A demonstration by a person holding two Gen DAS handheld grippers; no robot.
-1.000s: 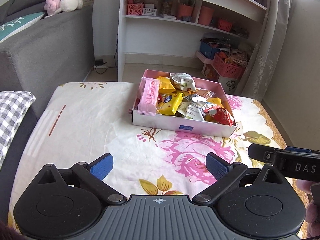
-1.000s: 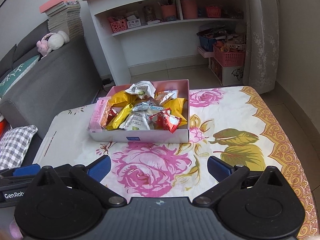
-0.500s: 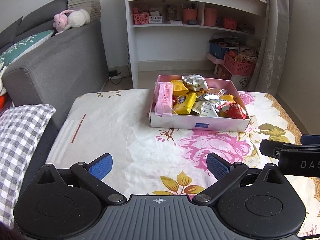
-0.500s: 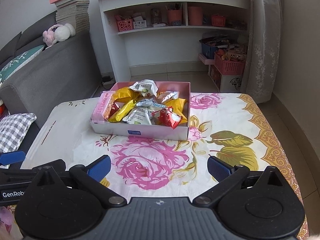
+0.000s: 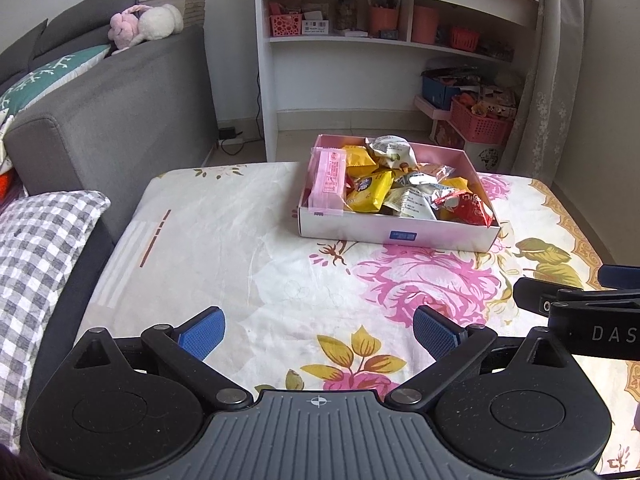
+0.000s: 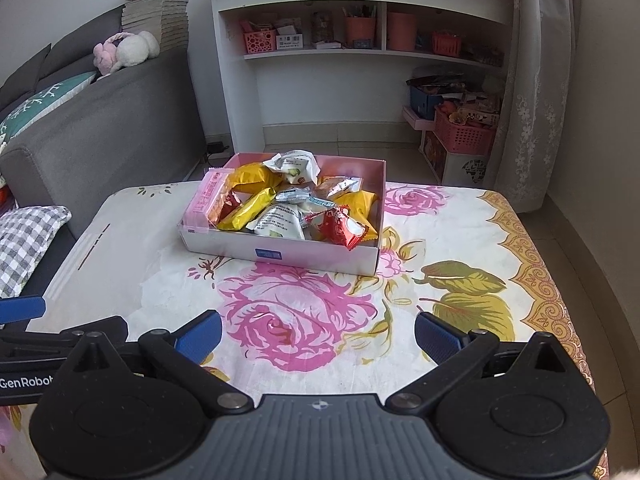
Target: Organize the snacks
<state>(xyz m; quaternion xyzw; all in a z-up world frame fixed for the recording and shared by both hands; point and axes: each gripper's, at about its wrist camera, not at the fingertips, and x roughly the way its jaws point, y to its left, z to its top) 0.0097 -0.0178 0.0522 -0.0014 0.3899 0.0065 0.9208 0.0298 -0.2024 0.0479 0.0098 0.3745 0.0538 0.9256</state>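
Left gripper (image 5: 318, 332): its two blue fingers are spread wide and hold nothing. It hangs over the near part of the table.
Right gripper (image 6: 316, 334): spread wide too, and holding nothing. It sits just beside the left one, on its right.
Snack box (image 5: 400, 235): a shallow pink and white box on the far half of the table, well apart from both grippers. It is full of snack packs.
Snacks: a long pink pack (image 5: 328, 183) leans along the box's left wall and pokes up over the rim. A yellow pack (image 5: 370, 192) lies next to it. A red pack (image 5: 464, 208) lies at the near right corner. A white crinkly pack (image 5: 390, 150) sits on top at the back.
Open room: the flowered tablecloth (image 5: 248, 248) is bare between the grippers and the box, and to the left of the box.
Edges: the gray sofa (image 5: 100, 120) and a checked pillow (image 5: 36, 264) press close on the table's left side. A white shelf (image 5: 380, 40) stands behind the table. A curtain (image 6: 532, 80) hangs at the back right.
Writing: "DAS" shows on the right gripper's side in the left view. "GenRobot" shows on the left gripper's side in the right view. The box has a small blue label (image 6: 269, 254) on its front wall, too small to read. The words on the packs are too small to read.
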